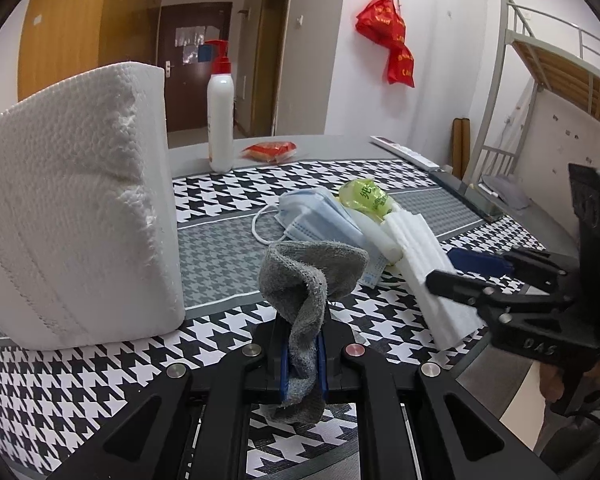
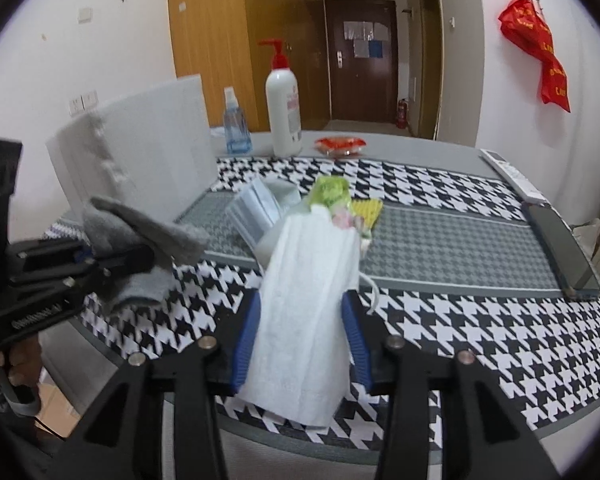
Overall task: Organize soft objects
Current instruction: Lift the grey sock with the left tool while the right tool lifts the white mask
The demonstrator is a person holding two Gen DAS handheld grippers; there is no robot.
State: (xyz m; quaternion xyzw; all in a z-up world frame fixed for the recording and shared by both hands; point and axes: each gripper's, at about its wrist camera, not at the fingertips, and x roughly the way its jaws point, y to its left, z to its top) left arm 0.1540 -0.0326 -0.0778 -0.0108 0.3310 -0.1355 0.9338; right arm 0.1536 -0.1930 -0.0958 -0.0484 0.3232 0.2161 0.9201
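The left gripper [image 1: 303,364] pinches a limp, light sock [image 1: 308,280] mid-length, while the right gripper [image 2: 302,340] stands parted around a floppy white mask [image 2: 308,300], best gripped across its folded middle.

Paper stack [image 1: 76,216] blocks left; cloth [image 2: 480,300] right open.

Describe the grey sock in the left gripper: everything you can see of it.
The grey sock is fuzzy, nubbly knit fabric, limp and twisted. The left gripper is shut on its middle, blue pads pressing both sides. Its upper part curls up and folds over into a loop above the fingers; a short end hangs below them. In the right wrist view it droops over the gripper, above the houndstooth mat. It stands just in front of the pile of masks, and whether it touches them cannot be told.
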